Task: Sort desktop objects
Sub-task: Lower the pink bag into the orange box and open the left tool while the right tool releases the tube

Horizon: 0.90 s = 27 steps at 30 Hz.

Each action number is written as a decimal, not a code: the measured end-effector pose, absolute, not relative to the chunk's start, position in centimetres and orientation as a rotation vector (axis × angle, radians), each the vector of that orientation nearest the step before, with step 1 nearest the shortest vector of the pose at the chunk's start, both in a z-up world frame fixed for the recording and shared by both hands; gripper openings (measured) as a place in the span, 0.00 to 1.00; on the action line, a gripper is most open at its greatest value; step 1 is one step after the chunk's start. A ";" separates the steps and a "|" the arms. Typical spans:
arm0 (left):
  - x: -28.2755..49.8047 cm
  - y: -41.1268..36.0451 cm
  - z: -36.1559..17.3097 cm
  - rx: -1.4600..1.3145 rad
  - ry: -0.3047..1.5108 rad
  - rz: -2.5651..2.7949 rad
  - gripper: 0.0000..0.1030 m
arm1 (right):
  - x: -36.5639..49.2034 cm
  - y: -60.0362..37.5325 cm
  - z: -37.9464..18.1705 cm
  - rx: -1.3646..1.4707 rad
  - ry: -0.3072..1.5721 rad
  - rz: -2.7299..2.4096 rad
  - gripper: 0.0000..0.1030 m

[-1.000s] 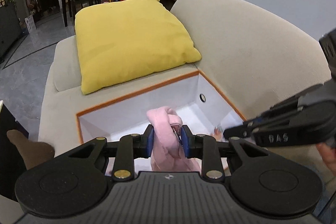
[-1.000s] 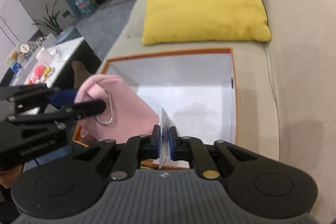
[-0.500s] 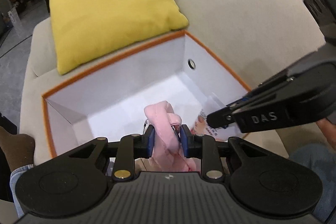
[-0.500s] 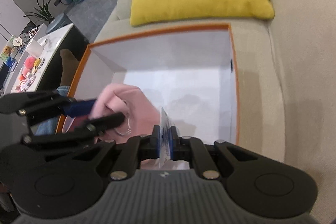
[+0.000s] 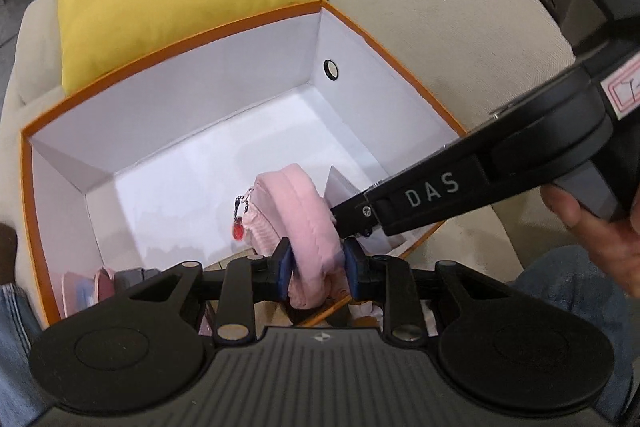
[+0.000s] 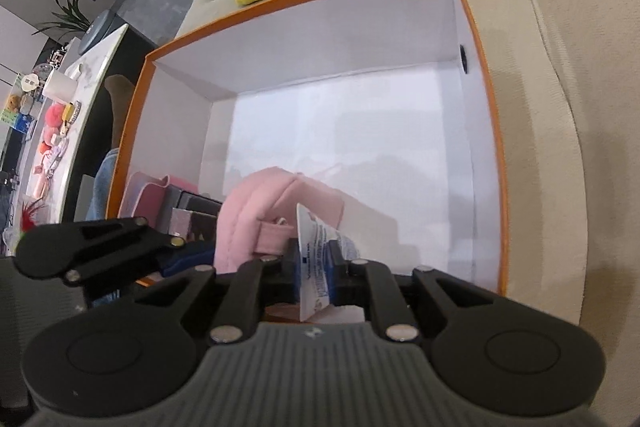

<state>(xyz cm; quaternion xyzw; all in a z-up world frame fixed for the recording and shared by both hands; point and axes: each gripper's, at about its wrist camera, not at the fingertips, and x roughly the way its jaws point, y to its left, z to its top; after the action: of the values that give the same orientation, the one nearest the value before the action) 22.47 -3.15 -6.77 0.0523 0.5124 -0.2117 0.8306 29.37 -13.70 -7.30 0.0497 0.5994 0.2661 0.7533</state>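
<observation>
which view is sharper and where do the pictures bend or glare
Left wrist view: crisp, the pink pouch and the DAS lettering on the right gripper read clearly; fisheye bows the orange box rim. Right wrist view: softer, the print on the packet is smeared; the box floor is washed out white, with soft shadows; corners go dark in both.

L tool [image 5: 314, 269] clamped; R tool [image 6: 316, 267] clamped

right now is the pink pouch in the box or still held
Held over the box: the left hand-held gripper is shut on the pink pouch, above the white floor.
</observation>
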 end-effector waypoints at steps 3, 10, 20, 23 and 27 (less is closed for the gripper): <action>22.2 -2.5 -6.1 0.099 1.069 -0.450 0.47 | 29.4 -13.7 -7.2 0.122 1.319 0.581 0.17; 21.5 -1.2 -4.7 0.078 1.054 -0.463 0.61 | 29.2 -14.1 -6.6 0.160 1.323 0.573 0.19; 18.9 0.3 -2.6 0.055 0.990 -0.439 0.61 | 27.7 -14.5 -4.8 0.125 1.265 0.563 0.25; 17.2 0.9 -0.9 0.074 0.937 -0.420 0.61 | 26.5 -15.2 -3.3 0.112 1.187 0.589 0.25; 14.0 1.9 0.8 0.119 0.887 -0.404 0.61 | 22.6 -16.0 -0.5 0.044 1.023 0.654 0.25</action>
<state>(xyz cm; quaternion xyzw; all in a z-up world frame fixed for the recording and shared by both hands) 14.03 1.86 0.82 0.0571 0.4260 -0.1942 0.8818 22.58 -15.98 -0.49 0.0208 0.4804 0.3073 0.8212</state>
